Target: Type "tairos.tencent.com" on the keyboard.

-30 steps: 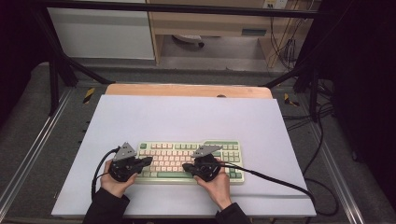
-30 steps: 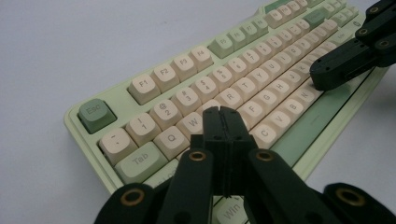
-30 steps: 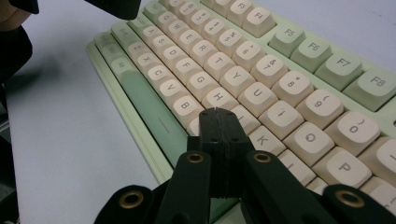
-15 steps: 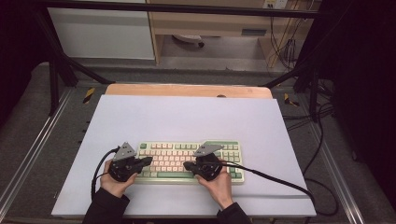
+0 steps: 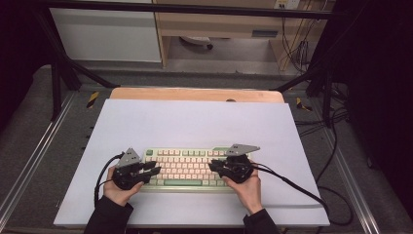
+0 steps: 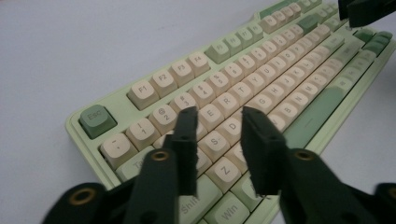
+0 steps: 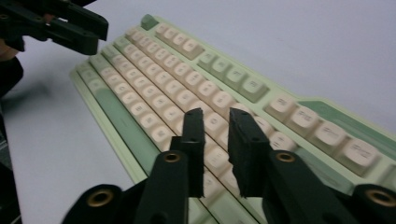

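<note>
Where the pale lavender sheet (image 5: 195, 122) covers the counter (image 5: 195, 94), a strip of bare wood shows along its far edge, and beyond that lie a grey floor, a white cabinet front (image 5: 104, 34) and loose black cables (image 5: 302, 53) at the far right. The surroundings to either side are dark.

On the near half of the sheet lies a green keyboard with cream keys (image 5: 187, 168), its long side running across the person's front. From the high view the left tongs (image 5: 151, 169) reach in over the keyboard's left end and the right tongs (image 5: 214, 165) over its right end, each held in a hand with a dark sleeve, a black cable trailing from each toward the counter's sides.

The left gripper view gives what the high view cannot: the key legends, with Esc on a green cap at the corner, and the left tongs (image 6: 219, 140) hanging just above the letter rows around S and D. Their jaws have just been opening; they stand parted, with nothing between them. The tip of the other tongs shows at that view's top right corner.

The right gripper view shows the right tongs (image 7: 217, 140) over the keys at the keyboard's right end, jaws likewise just opened to a narrow gap with nothing between them, and the left tongs (image 7: 88, 28) far off at its upper left.
</note>
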{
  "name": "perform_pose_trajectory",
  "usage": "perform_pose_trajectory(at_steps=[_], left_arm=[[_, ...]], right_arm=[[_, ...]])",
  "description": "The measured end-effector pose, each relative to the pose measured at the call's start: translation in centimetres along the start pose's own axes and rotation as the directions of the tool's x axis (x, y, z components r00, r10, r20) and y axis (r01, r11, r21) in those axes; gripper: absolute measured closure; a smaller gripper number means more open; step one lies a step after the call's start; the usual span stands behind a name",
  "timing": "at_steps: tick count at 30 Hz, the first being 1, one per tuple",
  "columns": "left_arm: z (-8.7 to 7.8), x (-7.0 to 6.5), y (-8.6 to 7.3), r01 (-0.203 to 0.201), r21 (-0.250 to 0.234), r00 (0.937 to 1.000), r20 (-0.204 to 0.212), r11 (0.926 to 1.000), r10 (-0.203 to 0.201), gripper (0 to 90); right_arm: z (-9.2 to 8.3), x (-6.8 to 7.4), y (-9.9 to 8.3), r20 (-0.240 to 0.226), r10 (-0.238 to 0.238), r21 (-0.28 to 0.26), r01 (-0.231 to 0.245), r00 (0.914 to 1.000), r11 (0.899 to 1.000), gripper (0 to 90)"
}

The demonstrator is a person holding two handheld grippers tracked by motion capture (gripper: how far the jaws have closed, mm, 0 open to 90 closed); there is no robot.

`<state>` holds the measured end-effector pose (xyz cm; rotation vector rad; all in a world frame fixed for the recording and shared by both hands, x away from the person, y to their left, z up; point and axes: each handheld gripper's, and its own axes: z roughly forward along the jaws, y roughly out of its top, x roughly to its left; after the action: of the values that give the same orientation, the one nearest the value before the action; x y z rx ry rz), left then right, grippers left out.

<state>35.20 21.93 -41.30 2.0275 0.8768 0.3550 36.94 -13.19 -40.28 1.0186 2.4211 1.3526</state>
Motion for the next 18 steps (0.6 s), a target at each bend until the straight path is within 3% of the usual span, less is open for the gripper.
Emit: perform_pose_trajectory(at_steps=[5,12,15,18], left_arm=[[-0.1,0.2,-0.2,-0.016,0.016,0.9999,0.0,0.9997,0.016,45.4],[-1.3,1.0,-1.2,-0.018,0.021,0.9995,-0.026,0.9996,0.018,28.5],[-1.7,1.4,-1.6,-0.012,0.028,0.9995,-0.029,0.9995,0.013,22.2],[-1.9,1.8,-2.0,-0.004,0.031,0.9995,-0.031,0.9995,0.005,17.9]], right_arm=[[-1.9,-1.6,-0.8,0.024,0.02,-0.024,-0.019,0.9995,1.0,51.4],[-4.4,-3.6,-2.6,0.102,0.037,-0.053,-0.032,0.994,0.998,21.6],[-5.3,-4.5,-3.5,0.134,0.041,-0.05,-0.035,0.9902,0.998,13.6],[-6.0,-5.2,-4.4,0.128,0.062,-0.051,-0.056,0.9899,0.997,8.8]])
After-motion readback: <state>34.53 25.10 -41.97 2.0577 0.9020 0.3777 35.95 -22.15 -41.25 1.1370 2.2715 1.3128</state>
